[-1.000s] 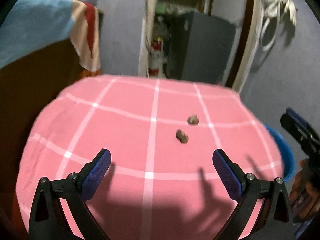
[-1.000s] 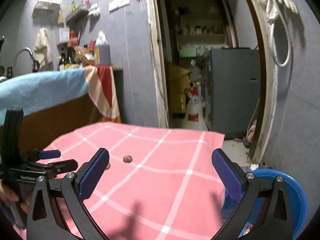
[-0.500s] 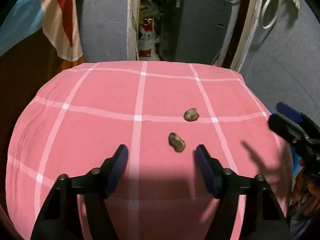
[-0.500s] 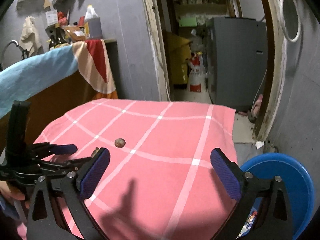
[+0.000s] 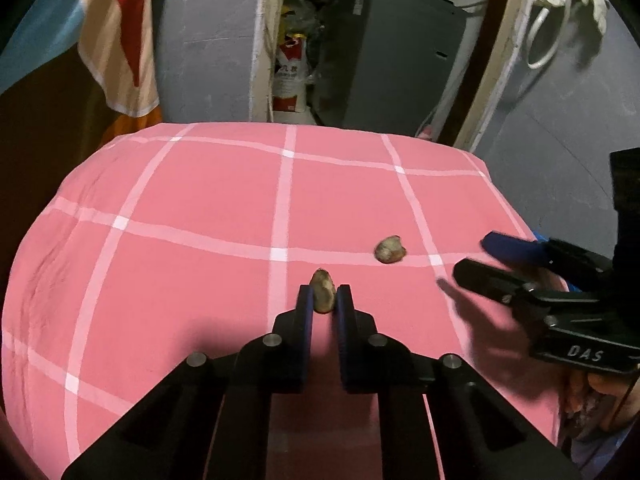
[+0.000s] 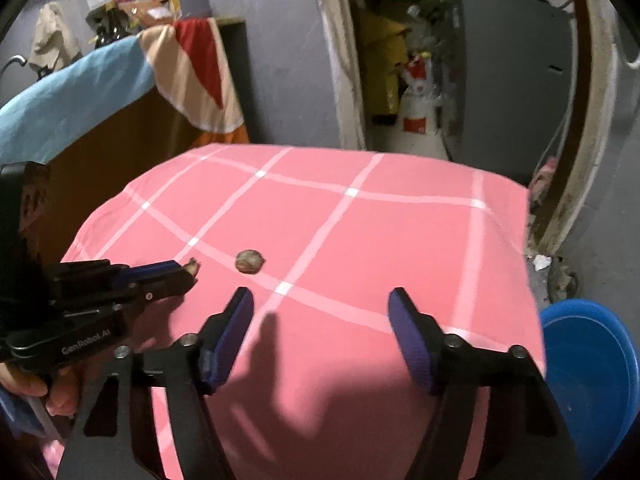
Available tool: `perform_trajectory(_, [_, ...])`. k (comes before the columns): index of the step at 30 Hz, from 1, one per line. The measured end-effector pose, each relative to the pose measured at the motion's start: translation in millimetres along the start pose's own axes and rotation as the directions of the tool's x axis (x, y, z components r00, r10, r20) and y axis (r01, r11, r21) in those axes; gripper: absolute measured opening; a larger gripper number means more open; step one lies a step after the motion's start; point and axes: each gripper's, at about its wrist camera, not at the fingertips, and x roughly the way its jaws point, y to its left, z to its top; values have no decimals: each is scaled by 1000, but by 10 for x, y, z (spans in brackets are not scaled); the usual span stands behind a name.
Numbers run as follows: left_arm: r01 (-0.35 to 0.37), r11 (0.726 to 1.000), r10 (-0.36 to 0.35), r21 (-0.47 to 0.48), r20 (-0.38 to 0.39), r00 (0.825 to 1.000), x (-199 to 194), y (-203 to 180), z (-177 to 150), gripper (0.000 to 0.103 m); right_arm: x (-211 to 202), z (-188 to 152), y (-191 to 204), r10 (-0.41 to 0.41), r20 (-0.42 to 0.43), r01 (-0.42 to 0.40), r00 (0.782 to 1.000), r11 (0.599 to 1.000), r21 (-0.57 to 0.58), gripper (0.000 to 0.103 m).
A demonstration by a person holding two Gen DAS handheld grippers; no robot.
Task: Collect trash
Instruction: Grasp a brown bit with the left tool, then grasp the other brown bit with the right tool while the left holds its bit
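Two small brown nut shells lie on a table with a pink checked cloth (image 5: 180, 200). My left gripper (image 5: 324, 300) is shut on the near shell (image 5: 323, 290), which rests at cloth level; from the right wrist view the shell (image 6: 192, 267) pokes out of the left gripper's tip (image 6: 176, 274). The far shell (image 5: 389, 249) lies free to the right, also seen in the right wrist view (image 6: 249, 261). My right gripper (image 6: 320, 316) is open and empty, above the cloth just short of the far shell; it shows in the left wrist view (image 5: 480, 256).
A blue plastic tub (image 6: 592, 376) stands on the floor past the table's right edge. A striped towel (image 5: 120, 40) hangs over a wooden cabinet at the left. A doorway with a white sack (image 5: 290, 80) and a grey cabinet (image 5: 392, 60) lies behind the table.
My left gripper moved forward and down and closed from wide open onto the near shell. My right gripper tilted down toward the far shell and narrowed somewhat.
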Motion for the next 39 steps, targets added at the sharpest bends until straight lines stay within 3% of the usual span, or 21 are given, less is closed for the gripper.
perform_trajectory(12, [-62, 993, 64, -99, 13, 998, -92, 347, 13, 9, 318, 232, 274, 60, -92, -67, 994, 995, -73, 44])
perform_trajectory(17, [-64, 990, 67, -123, 23, 997, -139, 404, 1, 9, 415, 285, 425, 57, -108, -69, 992, 992, -109, 33])
perform_trajectory(19, [-62, 990, 67, -127, 30, 997, -163, 371, -5, 9, 438, 288, 485, 44, -115, -59, 992, 989, -132, 20])
perform_trajectory(24, [-52, 991, 60, -121, 65, 996, -222, 302, -37, 9, 403, 240, 499, 27, -96, -41, 995, 988, -148, 18])
perform_trajectory(27, [-35, 993, 47, -116, 100, 994, -292, 246, -46, 9, 295, 188, 464, 42, -48, -47, 998, 991, -123, 18])
perform_trajectory(32, [28, 995, -6, -98, 212, 977, -491, 41, -56, 9, -168, 49, 393, 43, 137, -27, 990, 993, -116, 18])
perform_trajectory(39, [126, 991, -99, -46, 382, 919, -821, -382, 24, 9, -986, -158, 214, 1, 399, 36, 917, 996, -86, 18])
